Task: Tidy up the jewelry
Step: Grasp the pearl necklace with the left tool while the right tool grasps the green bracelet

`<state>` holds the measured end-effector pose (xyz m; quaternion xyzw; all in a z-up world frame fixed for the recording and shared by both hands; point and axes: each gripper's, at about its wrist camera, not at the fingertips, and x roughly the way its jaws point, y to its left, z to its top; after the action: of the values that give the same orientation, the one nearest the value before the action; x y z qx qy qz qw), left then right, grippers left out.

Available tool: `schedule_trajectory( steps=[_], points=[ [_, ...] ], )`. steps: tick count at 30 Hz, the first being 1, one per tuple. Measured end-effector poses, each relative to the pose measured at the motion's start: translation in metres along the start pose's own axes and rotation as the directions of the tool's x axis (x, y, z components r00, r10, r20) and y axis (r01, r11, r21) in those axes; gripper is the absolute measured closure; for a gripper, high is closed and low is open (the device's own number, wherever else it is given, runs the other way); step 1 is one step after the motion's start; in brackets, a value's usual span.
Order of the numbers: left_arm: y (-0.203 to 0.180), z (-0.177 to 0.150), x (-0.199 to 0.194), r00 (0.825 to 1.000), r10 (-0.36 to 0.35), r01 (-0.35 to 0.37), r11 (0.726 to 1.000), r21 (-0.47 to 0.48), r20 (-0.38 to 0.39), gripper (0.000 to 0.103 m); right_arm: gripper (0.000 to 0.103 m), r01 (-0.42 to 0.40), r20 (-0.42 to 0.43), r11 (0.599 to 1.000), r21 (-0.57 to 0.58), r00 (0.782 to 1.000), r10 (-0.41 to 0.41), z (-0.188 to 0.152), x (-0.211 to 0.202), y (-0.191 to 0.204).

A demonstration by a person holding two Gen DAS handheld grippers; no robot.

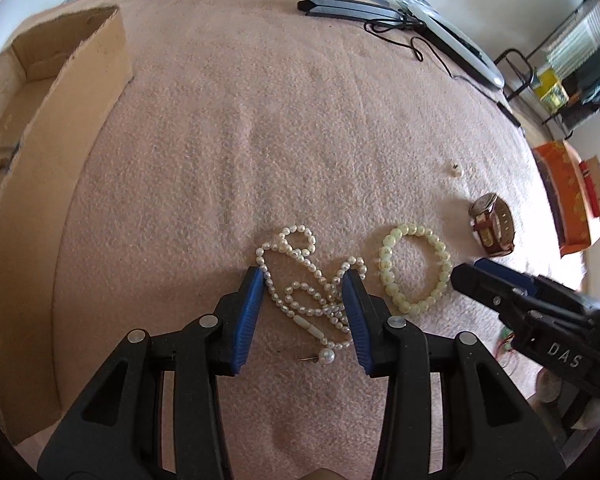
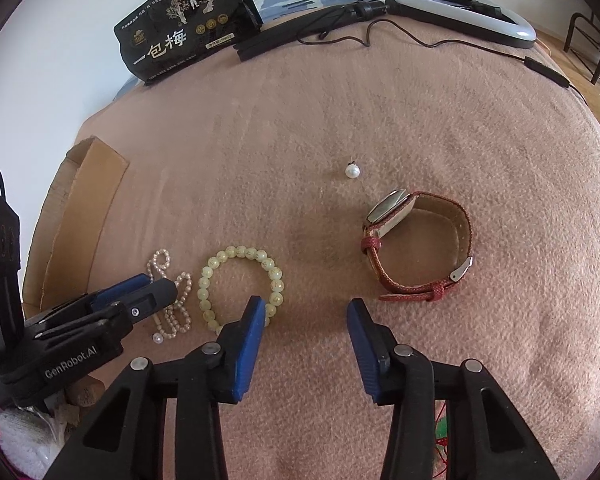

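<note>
Left gripper (image 1: 304, 276) jaws apart, straddling the tangled pearl necklace (image 1: 308, 280) on the pink blanket (image 1: 300, 140), nothing clamped; right gripper (image 2: 306, 306) also apart and empty, pale bead bracelet (image 2: 240, 284) at its left fingertip, red-strap watch (image 2: 420, 244) just ahead-right.

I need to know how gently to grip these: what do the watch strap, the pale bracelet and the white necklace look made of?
Watch strap: probably leather, red textured outside, tan matte lining.
Bracelet: translucent yellow-green beads with gold characters, likely glass, resin or jade; glossy.
Necklace: small uneven white beads with soft sheen, apparently pearls, real or imitation.
</note>
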<state>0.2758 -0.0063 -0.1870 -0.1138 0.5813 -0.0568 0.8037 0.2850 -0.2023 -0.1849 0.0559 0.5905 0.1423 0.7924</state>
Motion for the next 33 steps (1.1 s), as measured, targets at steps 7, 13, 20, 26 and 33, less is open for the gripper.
schedule_trajectory(
  steps=[7, 13, 20, 26, 33],
  points=[
    [-0.004, 0.0, 0.003, 0.998, 0.062, -0.062, 0.998, 0.027, 0.026, 0.067, 0.058, 0.012, 0.001, 1.0, 0.001, 1.0, -0.012, 0.002, 0.004, 0.003],
    [-0.002, 0.0, 0.002, 0.995, 0.086, -0.088, 0.995, 0.039, 0.053, 0.094, 0.057, 0.041, 0.003, 0.999, -0.018, 0.999, -0.04, 0.003, 0.008, 0.009],
    [0.005, 0.001, 0.004, 0.996, 0.073, -0.074, 0.997, 0.03, 0.049, 0.096, 0.058, 0.063, 0.007, 0.997, -0.038, 0.998, -0.063, 0.007, 0.013, 0.014],
    [0.009, 0.001, 0.001, 0.997, 0.058, -0.06, 0.998, 0.026, 0.054, 0.097, 0.084, 0.117, 0.018, 0.989, -0.088, 0.993, -0.116, 0.009, 0.015, 0.022],
    [0.016, 0.004, -0.018, 0.996, 0.021, -0.021, 1.0, -0.011, 0.088, 0.098, 0.098, 0.075, 0.032, 0.994, -0.083, 0.997, -0.072, 0.009, 0.006, 0.021]
  ],
)
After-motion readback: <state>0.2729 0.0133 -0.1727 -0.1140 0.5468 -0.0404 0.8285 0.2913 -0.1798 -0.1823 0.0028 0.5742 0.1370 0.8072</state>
